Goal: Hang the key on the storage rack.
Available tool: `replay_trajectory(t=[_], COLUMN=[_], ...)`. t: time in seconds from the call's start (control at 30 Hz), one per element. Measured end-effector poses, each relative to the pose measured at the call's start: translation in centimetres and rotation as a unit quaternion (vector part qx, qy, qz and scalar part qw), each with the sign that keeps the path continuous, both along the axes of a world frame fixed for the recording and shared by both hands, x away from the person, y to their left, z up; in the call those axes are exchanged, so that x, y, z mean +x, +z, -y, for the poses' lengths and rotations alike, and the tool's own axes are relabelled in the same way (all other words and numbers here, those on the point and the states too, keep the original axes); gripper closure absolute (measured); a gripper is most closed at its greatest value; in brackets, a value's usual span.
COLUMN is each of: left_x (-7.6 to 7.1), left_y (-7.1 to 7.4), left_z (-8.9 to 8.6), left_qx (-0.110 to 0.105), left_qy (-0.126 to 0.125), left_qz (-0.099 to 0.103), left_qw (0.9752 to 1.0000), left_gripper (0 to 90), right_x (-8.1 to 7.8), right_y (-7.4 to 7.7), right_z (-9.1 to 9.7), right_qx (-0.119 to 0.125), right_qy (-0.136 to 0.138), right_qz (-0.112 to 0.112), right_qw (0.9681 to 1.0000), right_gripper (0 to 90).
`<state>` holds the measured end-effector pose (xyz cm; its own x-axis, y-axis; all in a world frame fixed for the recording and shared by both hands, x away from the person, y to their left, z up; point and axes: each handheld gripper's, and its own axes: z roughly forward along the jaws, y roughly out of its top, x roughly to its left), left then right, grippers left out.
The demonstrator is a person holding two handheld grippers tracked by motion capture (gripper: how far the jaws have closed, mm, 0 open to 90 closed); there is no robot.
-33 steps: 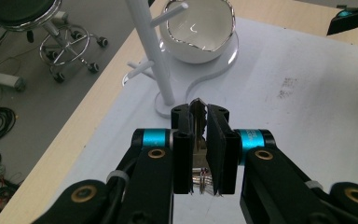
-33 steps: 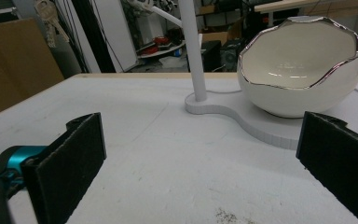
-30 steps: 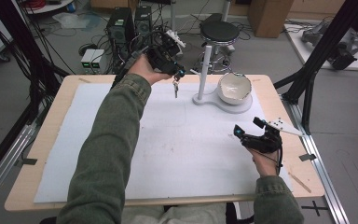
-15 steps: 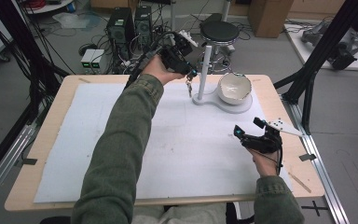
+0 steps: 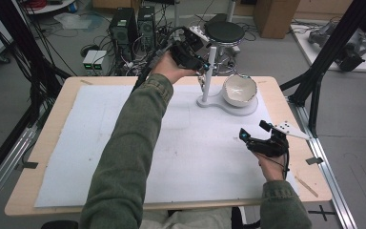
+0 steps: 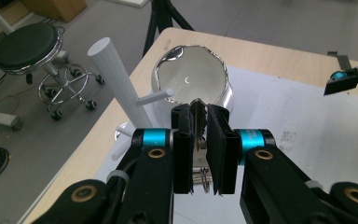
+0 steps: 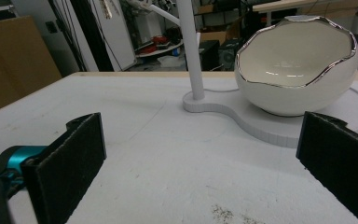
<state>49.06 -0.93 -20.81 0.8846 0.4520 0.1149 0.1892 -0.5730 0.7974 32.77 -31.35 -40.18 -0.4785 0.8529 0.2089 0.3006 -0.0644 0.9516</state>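
High view: left tool (image 5: pixel 201 64) now sits at about 12 o'clock on the surface (image 5: pixel 52 143), right against the white stand (image 5: pixel 211 67); a second earlier it hung further toward 11 o'clock with the keys dangling over the mat. It has carried them across to the post. Right tool (image 5: pixel 248 138) rests at 4 o'clock, unmoved

Left gripper view: jaws are clamped tight on the keys (image 6: pixel 198 116), the ring (image 6: pixel 204 179) hanging below the pads. A peg (image 6: pixel 154 97) of the stand juts out just at 10 o'clock of the keys, with the bowl (image 6: pixel 191 70) behind. Hanging the ring on that peg looks like the next step

Right gripper view: pads (image 7: pixel 70 158) stand wide apart, holding nothing
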Motion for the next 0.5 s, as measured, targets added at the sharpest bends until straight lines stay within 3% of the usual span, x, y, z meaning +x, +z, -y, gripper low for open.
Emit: replay_trajectory(t=[0.33,0.5], left_x=[0.8,0.8], left_y=[-0.7,-0.6], left_z=[1.3,2.0], left_qx=[-0.02,-0.017], left_qy=[0.002,0.004], left_qz=[0.004,0.014], left_qw=[0.9998,0.9997], left_gripper=[80.7,80.8], right_x=[0.0,-0.1], right_y=[-0.1,-0.1], right_z=[0.1,0.1], right_qx=[-0.006,-0.006], right_qy=[-0.008,-0.009], right_qz=[-0.004,-0.003], right_qw=[0.9999,0.9999], right_gripper=[0.4,0.4])
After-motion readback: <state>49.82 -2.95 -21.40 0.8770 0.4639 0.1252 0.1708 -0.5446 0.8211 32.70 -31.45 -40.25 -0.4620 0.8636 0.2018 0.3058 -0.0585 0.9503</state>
